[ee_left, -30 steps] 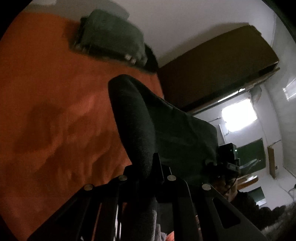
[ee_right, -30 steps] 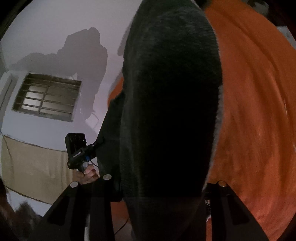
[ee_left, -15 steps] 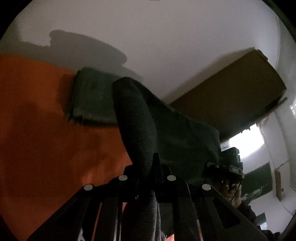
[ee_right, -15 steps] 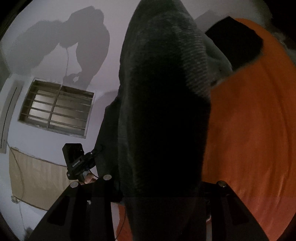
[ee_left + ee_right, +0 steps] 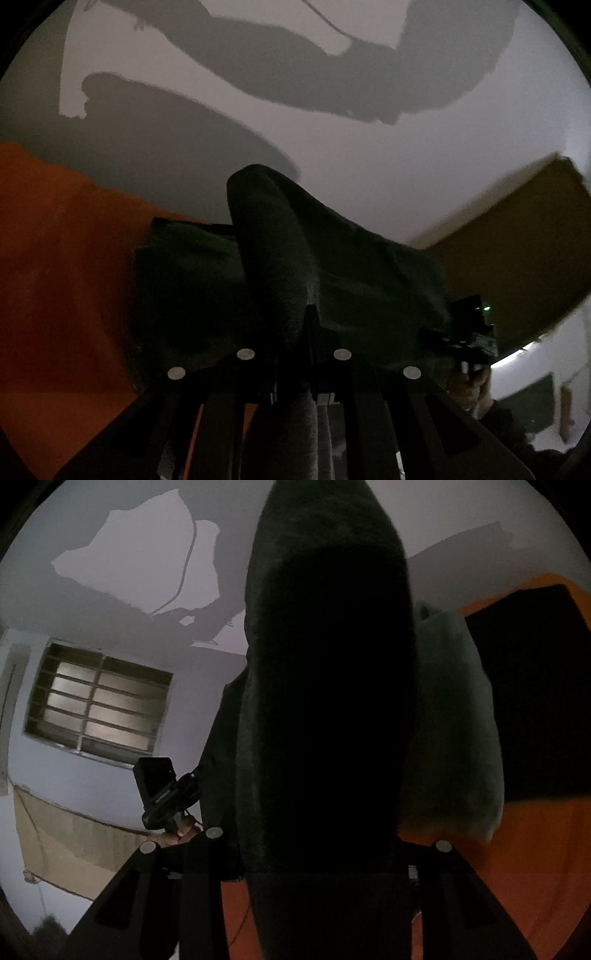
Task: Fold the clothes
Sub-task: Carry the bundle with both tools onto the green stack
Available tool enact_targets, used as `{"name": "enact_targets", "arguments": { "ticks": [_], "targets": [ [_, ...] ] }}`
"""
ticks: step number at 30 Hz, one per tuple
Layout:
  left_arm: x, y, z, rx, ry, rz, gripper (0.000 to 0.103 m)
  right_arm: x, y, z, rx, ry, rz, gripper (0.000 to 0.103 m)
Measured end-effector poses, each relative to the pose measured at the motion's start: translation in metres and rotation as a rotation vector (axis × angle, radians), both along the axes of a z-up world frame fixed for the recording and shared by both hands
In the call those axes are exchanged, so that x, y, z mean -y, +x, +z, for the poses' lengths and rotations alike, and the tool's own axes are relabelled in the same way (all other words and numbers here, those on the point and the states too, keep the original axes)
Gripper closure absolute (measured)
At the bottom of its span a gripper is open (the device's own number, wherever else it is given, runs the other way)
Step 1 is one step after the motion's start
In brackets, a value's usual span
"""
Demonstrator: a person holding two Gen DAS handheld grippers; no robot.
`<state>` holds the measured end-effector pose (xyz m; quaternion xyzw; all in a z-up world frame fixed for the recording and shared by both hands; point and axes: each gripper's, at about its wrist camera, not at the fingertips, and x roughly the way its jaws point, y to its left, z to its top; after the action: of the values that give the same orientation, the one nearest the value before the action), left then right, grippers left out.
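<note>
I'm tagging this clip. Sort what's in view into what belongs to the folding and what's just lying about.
Part of the folding:
- dark green garment, gripped by both claws
- left claw, shut on it
- right claw, clamped on a thick bunch of it
- folded dark green cloth on the orange sheet

Just lying about:
- barred window
- brown board against the wall
- black cloth

Both tools are matte black. In the left wrist view the left gripper (image 5: 295,332) shows flat angular arms at the bottom of the picture, studded with four round silver screws (image 5: 245,354) and pierced by long slots. The right gripper (image 5: 317,853) has the same black arms, with three silver screws in sight. Seen from across, each tool carries a boxy black camera (image 5: 155,775); the one in the left wrist view shows a small green light (image 5: 487,308). A dark sleeve (image 5: 506,424) covers the person's arm behind the right hand (image 5: 467,387).
</note>
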<state>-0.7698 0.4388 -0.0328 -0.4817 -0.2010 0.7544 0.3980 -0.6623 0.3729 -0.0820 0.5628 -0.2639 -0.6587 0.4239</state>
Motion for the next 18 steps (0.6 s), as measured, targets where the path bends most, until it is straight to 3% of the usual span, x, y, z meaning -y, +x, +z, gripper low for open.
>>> {"name": "enact_targets", "arguments": {
  "ticks": [3, 5, 6, 8, 9, 11, 14, 16, 18],
  "targets": [
    [-0.020, -0.031, -0.055, 0.027, -0.080, 0.037, 0.091, 0.015, -0.049, -0.053, 0.024, 0.049, 0.022, 0.066],
    [-0.026, -0.043, -0.092, 0.055, -0.124, 0.071, 0.090, 0.013, -0.067, -0.099, 0.125, 0.150, -0.025, 0.053],
    [-0.024, -0.046, -0.103, 0.078, -0.106, 0.082, 0.089, 0.011, -0.076, -0.121, 0.176, 0.201, -0.049, 0.040],
    [-0.016, -0.047, -0.119, 0.118, -0.028, 0.110, 0.088, 0.002, -0.078, -0.132, 0.253, 0.201, -0.084, 0.034],
    [-0.014, -0.048, -0.121, 0.124, -0.020, 0.108, 0.087, -0.005, -0.076, -0.126, 0.241, 0.201, -0.105, 0.033],
    [-0.009, -0.050, -0.125, 0.136, -0.003, 0.103, 0.084, -0.022, -0.071, -0.099, 0.140, 0.299, -0.155, 0.027],
    [0.001, -0.049, -0.118, 0.155, 0.004, 0.128, 0.080, -0.044, -0.065, -0.049, -0.031, 0.503, -0.335, 0.025],
    [0.009, -0.047, -0.109, 0.167, 0.004, 0.152, 0.079, -0.054, -0.041, -0.027, -0.123, 0.564, -0.447, 0.025],
    [0.014, -0.043, -0.095, 0.131, -0.028, 0.185, 0.078, 0.002, -0.020, 0.001, -0.220, 0.563, -0.495, 0.025]
  ]
}}
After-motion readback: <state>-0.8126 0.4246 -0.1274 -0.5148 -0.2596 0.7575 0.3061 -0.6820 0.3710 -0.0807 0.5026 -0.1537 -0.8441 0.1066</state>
